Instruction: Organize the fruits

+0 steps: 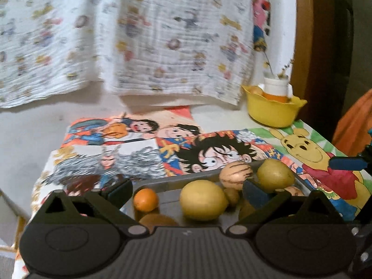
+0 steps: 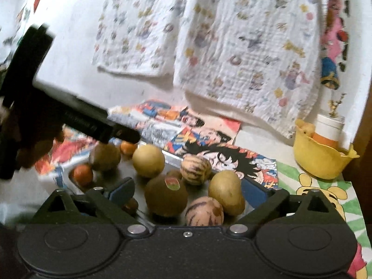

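A metal tray (image 1: 167,181) (image 2: 172,157) on a cartoon-print table holds loose fruit. In the left wrist view I see a small orange (image 1: 145,199), a big yellow lemon (image 1: 202,200), a striped melon-like fruit (image 1: 235,174), another yellow fruit (image 1: 275,174) and a brown kiwi (image 1: 158,220). My left gripper (image 1: 186,191) is open, jaws wide either side of the lemon, just above the tray. My right gripper (image 2: 188,191) is open over a stickered kiwi (image 2: 166,196), a striped fruit (image 2: 204,211) and a yellow fruit (image 2: 226,191). The left gripper's body (image 2: 69,116) shows at the left of the right wrist view.
A yellow bowl (image 1: 272,109) (image 2: 320,158) with an orange-and-white jar stands at the back right of the table. Patterned cloths (image 1: 139,34) hang on the wall behind. A brown door frame (image 1: 307,46) is at the right. The table's left edge (image 1: 39,181) drops off.
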Demonstrator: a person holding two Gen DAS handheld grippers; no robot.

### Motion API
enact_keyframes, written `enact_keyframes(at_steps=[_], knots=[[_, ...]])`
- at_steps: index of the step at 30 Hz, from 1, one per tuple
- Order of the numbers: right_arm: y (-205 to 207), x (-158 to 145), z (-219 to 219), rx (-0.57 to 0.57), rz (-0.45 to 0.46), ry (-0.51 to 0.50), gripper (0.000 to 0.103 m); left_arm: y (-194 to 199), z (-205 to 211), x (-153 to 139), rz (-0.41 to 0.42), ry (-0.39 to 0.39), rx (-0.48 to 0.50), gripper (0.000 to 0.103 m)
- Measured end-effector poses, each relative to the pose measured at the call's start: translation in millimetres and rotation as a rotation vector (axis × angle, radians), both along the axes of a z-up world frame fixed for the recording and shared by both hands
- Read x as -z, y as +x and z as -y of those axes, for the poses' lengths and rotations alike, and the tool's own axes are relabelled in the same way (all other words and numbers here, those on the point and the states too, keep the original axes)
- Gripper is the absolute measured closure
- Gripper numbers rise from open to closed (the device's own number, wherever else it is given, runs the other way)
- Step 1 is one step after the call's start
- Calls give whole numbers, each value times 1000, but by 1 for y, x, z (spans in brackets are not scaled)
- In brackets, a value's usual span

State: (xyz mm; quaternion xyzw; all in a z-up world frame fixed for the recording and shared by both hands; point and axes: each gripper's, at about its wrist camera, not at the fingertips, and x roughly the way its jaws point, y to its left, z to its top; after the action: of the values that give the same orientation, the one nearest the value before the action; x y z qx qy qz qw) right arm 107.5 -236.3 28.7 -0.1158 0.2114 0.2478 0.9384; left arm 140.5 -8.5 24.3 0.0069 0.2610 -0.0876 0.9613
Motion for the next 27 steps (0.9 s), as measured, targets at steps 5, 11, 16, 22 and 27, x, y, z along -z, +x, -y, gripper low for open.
enact_keyframes(at_steps=[5,11,16,22,27], knots=[[-18,-3,1,56,20,64,1,-25,-11,0,21,-19,-70,0],[-40,5,-5,98,53,86,1,-52,-18,6,20,-18,-102,0],[-51,12,-6,145,52,117,1,-68,-22,16,15,5,-126,0],[-65,14,-3,203,46,180,1,-87,-28,24,22,-20,-179,0],[-79,23,-5,248,44,229,1,-109,-27,34,39,-36,-203,0]])
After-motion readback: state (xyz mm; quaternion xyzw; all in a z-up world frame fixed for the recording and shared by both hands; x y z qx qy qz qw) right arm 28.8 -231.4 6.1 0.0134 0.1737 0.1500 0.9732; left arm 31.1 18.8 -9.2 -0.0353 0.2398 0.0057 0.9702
